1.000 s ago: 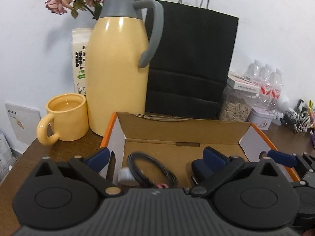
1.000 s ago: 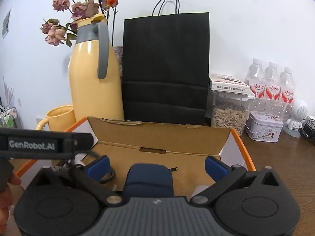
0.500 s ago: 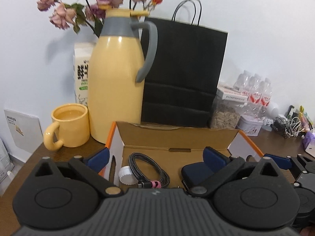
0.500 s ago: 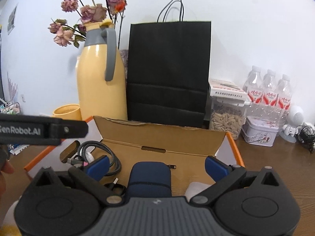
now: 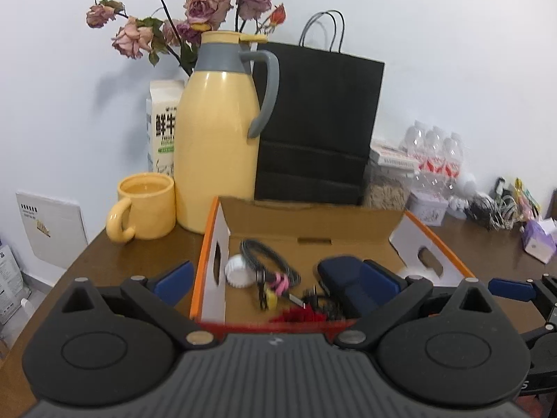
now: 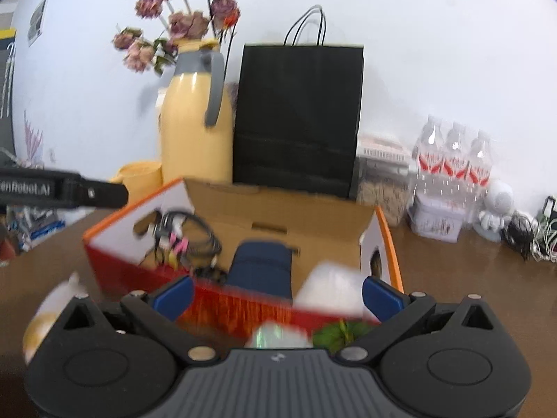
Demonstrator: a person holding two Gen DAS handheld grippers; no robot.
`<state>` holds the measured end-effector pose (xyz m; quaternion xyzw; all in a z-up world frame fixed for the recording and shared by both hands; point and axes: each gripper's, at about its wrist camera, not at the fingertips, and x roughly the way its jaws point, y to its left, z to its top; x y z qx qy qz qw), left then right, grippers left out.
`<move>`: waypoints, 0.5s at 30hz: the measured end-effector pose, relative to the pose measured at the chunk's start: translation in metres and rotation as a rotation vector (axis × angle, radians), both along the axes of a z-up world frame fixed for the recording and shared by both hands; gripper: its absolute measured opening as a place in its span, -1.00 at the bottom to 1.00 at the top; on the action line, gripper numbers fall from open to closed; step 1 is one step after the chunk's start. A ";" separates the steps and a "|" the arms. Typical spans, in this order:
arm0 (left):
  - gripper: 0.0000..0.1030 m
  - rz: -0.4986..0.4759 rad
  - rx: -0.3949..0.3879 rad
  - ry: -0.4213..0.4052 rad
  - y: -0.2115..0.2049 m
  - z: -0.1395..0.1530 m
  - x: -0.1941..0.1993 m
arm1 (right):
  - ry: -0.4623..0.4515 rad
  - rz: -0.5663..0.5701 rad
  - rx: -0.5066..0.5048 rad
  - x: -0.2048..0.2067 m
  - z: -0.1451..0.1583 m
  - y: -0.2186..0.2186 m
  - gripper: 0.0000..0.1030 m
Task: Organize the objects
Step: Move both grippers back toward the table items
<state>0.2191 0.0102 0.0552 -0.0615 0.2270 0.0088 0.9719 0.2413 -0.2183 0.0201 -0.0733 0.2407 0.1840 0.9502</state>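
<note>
The open cardboard box (image 5: 313, 224) (orange rim, white end walls, red front) sits on the brown surface (image 5: 139, 257), holding a coiled black cable (image 5: 268, 261) and navy pouch (image 6: 261, 264). Left gripper (image 5: 278, 278) and right gripper (image 6: 276, 292) fingers are spread apart, gripping nothing.
</note>
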 end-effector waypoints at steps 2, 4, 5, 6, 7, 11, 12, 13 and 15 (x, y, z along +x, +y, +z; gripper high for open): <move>1.00 -0.001 0.010 0.004 0.001 -0.002 -0.011 | 0.029 0.007 -0.016 -0.010 -0.006 -0.006 1.00; 1.00 -0.004 0.017 0.007 0.002 -0.004 -0.021 | 0.057 0.004 -0.033 -0.022 -0.015 -0.013 1.00; 1.00 -0.007 0.018 0.010 0.002 -0.006 -0.026 | 0.070 0.003 -0.036 -0.026 -0.018 -0.017 1.00; 1.00 -0.007 0.023 0.017 0.003 -0.008 -0.032 | 0.086 0.001 -0.036 -0.030 -0.023 -0.021 1.00; 1.00 -0.003 0.029 0.025 0.004 -0.011 -0.036 | 0.101 0.000 -0.034 -0.034 -0.027 -0.025 1.00; 1.00 0.010 0.040 0.055 0.008 -0.021 -0.050 | 0.156 0.010 -0.033 -0.046 -0.041 -0.036 1.00; 1.00 0.013 0.039 0.063 0.010 -0.023 -0.053 | 0.163 0.008 -0.038 -0.049 -0.044 -0.038 1.00; 1.00 0.015 0.039 0.069 0.012 -0.026 -0.057 | 0.170 0.007 -0.037 -0.051 -0.046 -0.039 1.00; 1.00 0.023 0.039 0.085 0.014 -0.031 -0.065 | 0.185 0.016 -0.026 -0.053 -0.051 -0.041 1.00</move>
